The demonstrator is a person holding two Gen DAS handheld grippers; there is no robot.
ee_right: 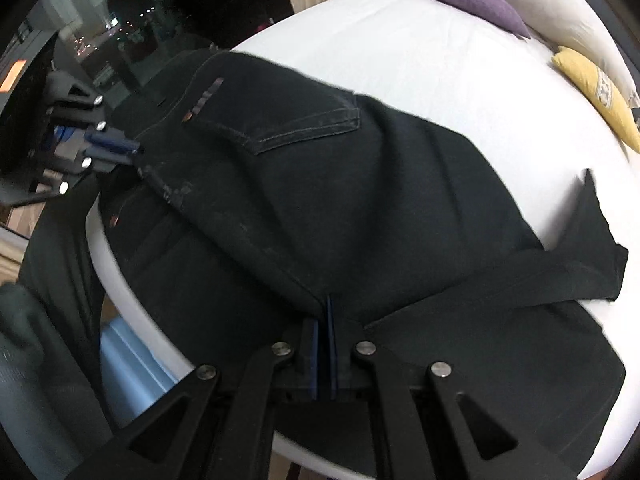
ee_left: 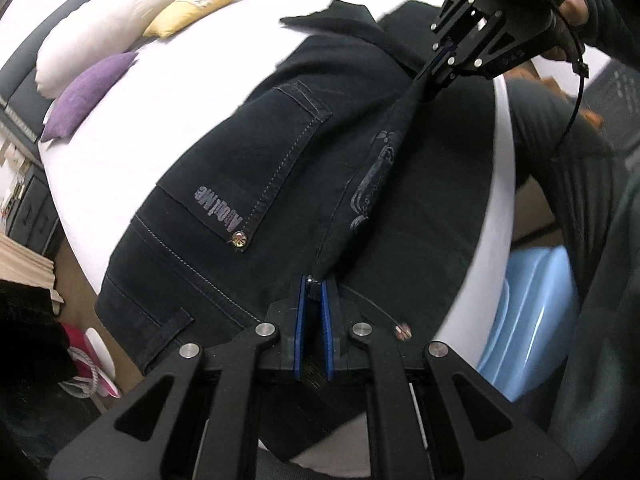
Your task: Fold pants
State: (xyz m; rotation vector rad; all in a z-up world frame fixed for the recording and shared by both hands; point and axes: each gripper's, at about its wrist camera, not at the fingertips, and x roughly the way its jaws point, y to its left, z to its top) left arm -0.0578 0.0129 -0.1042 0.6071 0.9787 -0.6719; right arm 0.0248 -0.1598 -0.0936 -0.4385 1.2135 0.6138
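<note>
A: Where are the pants (ee_left: 280, 184)?

B: Spread over the near edge of the white bed (ee_left: 160, 120), black denim, back pocket and printed label facing up. One fold of cloth is lifted into a ridge between the two grippers.

A: And the left gripper (ee_left: 314, 292)?

B: Its blue pads are nearly closed, pinching the fabric edge by the waistband.

A: The right gripper (ee_right: 324, 312)?

B: Closed tight on a crease of the pants; in the left wrist view it (ee_left: 434, 66) pulls the cloth up taut.

A: Anything behind?

B: A purple cushion (ee_left: 88, 92), a yellow cushion (ee_left: 196, 8), a white pillow (ee_left: 120, 24). Below the bed's edge, something pale blue (ee_left: 532, 320), probably a plastic tub; it's blurred.
</note>
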